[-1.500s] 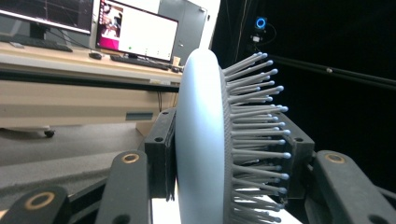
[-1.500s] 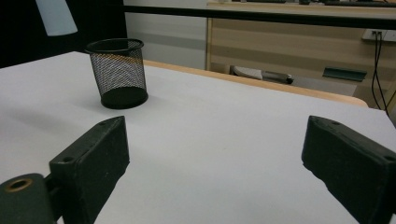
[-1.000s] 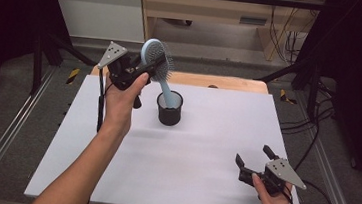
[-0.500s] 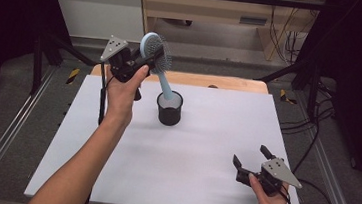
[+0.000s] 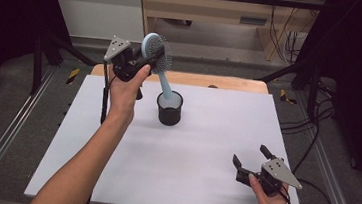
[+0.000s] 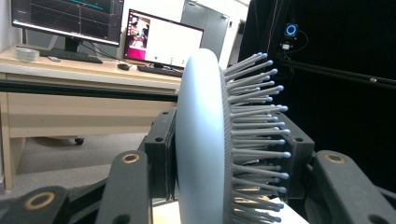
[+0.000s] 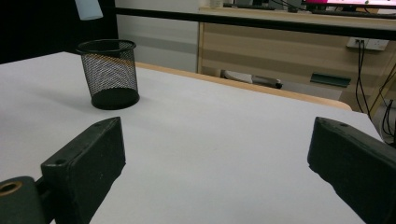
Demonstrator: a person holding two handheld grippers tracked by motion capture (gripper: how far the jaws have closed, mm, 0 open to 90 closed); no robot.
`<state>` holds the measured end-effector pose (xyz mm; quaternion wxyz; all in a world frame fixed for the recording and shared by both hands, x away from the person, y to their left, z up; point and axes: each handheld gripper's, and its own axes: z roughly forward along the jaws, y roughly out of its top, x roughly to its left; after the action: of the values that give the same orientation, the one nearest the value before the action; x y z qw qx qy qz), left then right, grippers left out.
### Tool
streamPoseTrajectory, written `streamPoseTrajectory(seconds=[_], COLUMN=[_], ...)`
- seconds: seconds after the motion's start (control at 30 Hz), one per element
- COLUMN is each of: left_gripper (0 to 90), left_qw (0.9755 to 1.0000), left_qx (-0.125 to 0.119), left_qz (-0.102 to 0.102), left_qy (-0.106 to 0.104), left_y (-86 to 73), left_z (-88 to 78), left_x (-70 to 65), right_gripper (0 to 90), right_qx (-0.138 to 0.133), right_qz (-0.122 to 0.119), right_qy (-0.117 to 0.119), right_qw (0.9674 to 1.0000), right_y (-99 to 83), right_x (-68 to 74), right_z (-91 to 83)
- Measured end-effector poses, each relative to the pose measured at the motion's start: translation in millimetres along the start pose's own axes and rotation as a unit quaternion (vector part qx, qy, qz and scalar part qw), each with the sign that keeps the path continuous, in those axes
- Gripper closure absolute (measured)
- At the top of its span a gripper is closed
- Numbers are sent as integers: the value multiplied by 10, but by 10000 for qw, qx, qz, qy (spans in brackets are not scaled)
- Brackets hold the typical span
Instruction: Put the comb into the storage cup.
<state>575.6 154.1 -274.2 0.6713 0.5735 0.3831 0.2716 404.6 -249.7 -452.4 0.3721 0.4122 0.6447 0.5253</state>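
Observation:
A light blue hairbrush (image 5: pixel 155 49) hangs handle-down over a black mesh cup (image 5: pixel 169 110) at the back middle of the white table (image 5: pixel 204 149). My left gripper (image 5: pixel 150 59) is shut on the brush's head. In the left gripper view the head (image 6: pixel 201 140) stands edge-on between the jaws, its bristles (image 6: pixel 254 126) pointing right. In the right gripper view the handle's tip (image 7: pixel 88 8) hangs above the cup (image 7: pixel 109 74), clear of its rim. My right gripper (image 5: pixel 250 155) rests open near the front right corner, and nothing lies between its jaws (image 7: pixel 217 158).
A wooden strip (image 5: pixel 231 82) runs along the table's far edge. Metal rails (image 5: pixel 10 131) flank the table, and cables (image 5: pixel 316 140) lie on the floor at the right. A desk with monitors (image 6: pixel 159 39) stands beyond the table.
My left gripper has risen a little with the brush, drawing the handle up out of the cup. The right gripper has kept still.

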Motion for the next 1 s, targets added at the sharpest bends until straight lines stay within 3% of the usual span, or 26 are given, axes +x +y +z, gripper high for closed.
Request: streamPoseTrajectory(seconds=[0.47, 1.0], left_gripper=[505, 505], left_qw=[10000, 9996], left_qx=[42, 178], left_qz=[31, 169], left_qy=[48, 105], left_y=[-49, -217], left_z=[44, 218], left_x=[16, -10], right_gripper=[43, 42], right_qx=[36, 39], right_qz=[-19, 11], right_qy=[33, 148], right_qw=[10000, 9999], right_y=[-12, -9], right_x=[3, 31], right_z=[26, 29])
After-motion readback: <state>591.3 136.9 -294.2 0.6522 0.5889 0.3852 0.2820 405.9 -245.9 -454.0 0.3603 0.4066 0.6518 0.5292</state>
